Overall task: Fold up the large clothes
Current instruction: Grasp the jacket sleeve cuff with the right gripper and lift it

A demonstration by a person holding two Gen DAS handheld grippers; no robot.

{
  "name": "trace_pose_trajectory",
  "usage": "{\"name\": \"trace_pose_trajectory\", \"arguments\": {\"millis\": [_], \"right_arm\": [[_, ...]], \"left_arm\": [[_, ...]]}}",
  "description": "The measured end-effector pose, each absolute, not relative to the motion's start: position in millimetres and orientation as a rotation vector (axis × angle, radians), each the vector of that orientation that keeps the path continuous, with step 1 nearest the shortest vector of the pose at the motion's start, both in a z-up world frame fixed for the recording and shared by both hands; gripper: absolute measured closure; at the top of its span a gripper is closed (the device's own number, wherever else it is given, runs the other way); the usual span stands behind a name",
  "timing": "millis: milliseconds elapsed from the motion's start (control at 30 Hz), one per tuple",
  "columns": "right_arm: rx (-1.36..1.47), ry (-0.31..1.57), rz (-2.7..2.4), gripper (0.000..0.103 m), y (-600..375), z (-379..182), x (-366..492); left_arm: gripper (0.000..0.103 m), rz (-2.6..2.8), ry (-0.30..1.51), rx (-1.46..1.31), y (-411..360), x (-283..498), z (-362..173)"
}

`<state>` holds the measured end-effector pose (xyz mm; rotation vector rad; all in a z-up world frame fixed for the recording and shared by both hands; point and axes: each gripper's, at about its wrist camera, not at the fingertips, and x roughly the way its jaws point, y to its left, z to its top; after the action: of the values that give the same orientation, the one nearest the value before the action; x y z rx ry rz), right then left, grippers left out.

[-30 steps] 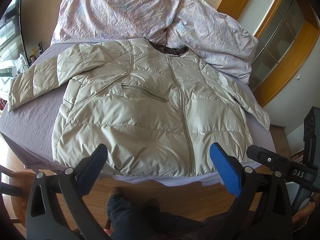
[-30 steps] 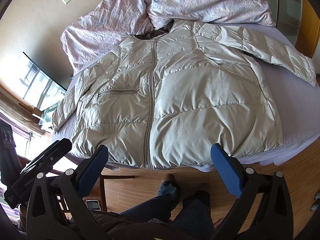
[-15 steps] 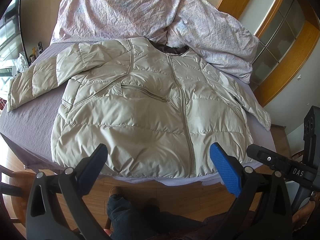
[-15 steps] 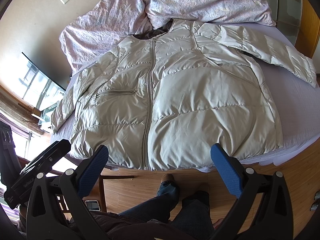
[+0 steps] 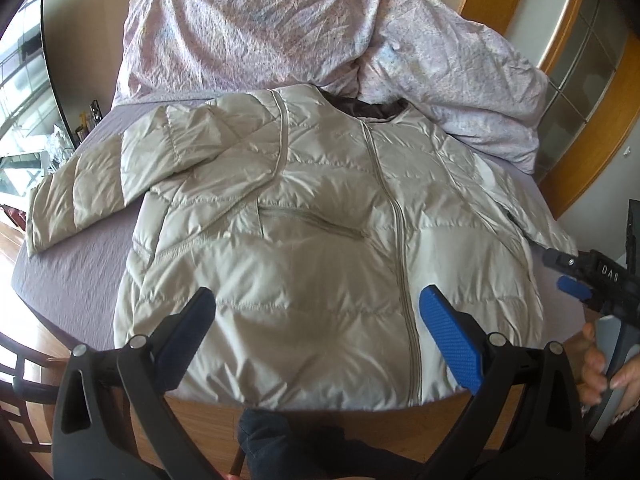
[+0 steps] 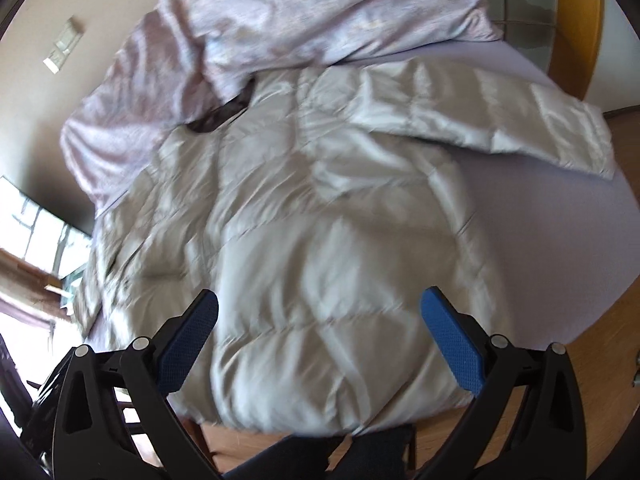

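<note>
A beige quilted puffer jacket (image 5: 320, 220) lies front up and zipped on a purple bed (image 5: 76, 272), collar at the far side, hem at the near edge. Its left sleeve (image 5: 80, 192) stretches out to the left. In the right wrist view the jacket (image 6: 304, 240) is blurred and its other sleeve (image 6: 500, 120) reaches right. My left gripper (image 5: 318, 332) hovers open over the hem with nothing between its fingers. My right gripper (image 6: 320, 332) is also open above the hem's right part, and it shows at the right edge of the left wrist view (image 5: 592, 280).
A crumpled lilac duvet (image 5: 320, 32) is piled at the head of the bed. A wooden door frame (image 5: 580, 140) stands to the right. Wooden floor (image 6: 600, 360) runs along the near edge, where a person's dark trouser legs (image 5: 320, 448) stand. A dark chair (image 5: 20, 380) is at lower left.
Both grippers have moved forward and lower toward the jacket's hem. The right wrist view swung right and is blurred with motion. The jacket has not moved.
</note>
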<state>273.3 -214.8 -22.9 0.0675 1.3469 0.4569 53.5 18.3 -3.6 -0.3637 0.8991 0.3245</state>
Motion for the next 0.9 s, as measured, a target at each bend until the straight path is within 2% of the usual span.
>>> {"name": "trace_pose_trajectory", "arguments": {"millis": [167, 400, 633, 767, 900], "right_arm": [[0.005, 1.307, 0.306, 0.003, -242, -37, 325], [0.018, 1.313, -0.017, 0.026, -340, -70, 411], [0.038, 1.344, -0.229, 0.031, -425, -95, 467], [0.075, 1.377, -0.269, 0.032, -453, -108, 478], [0.106, 1.425, -0.259, 0.038, -467, -120, 477]], "left_arm": [[0.002, 0.368, 0.927, -0.364, 24, 76, -9], [0.002, 0.404, 0.977, -0.369, 23, 99, -22], [0.002, 0.426, 1.005, -0.377, 14, 111, -27], [0.002, 0.426, 1.002, -0.375, 4, 115, -26], [0.002, 0.426, 1.001, -0.375, -4, 116, -26]]}}
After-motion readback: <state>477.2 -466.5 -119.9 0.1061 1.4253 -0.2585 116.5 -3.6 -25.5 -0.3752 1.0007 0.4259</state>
